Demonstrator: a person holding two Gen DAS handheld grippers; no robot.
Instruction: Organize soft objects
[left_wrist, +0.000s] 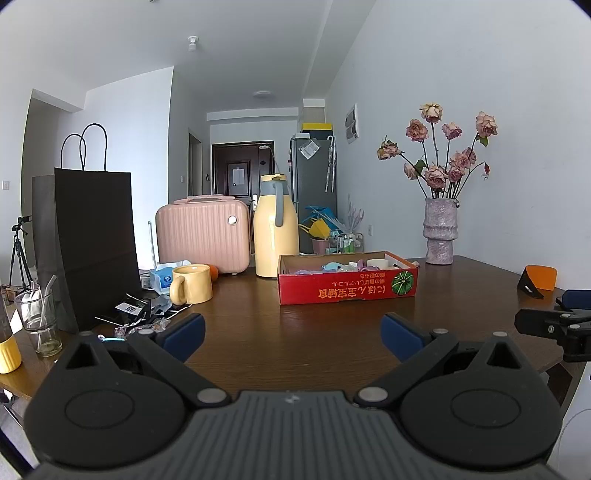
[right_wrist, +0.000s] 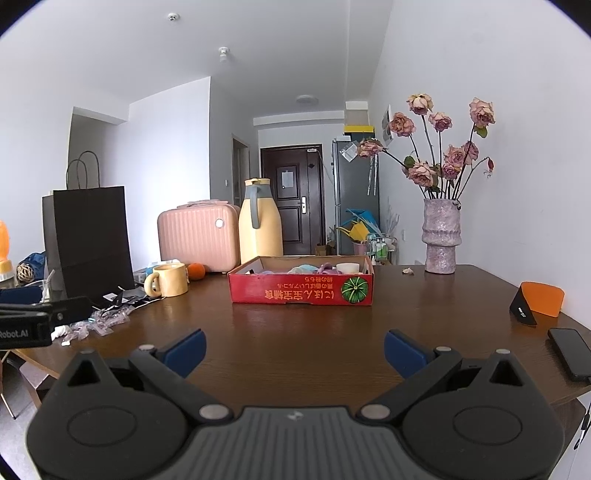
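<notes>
Both hand-held grippers gape, red box (left_wrist: 347, 286) well ahead.

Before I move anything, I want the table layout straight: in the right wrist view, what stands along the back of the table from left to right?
Black paper bag → yellow mug → pink suitcase → yellow thermos jug → red cardboard box → vase of dried roses → orange-and-black holder.
</notes>
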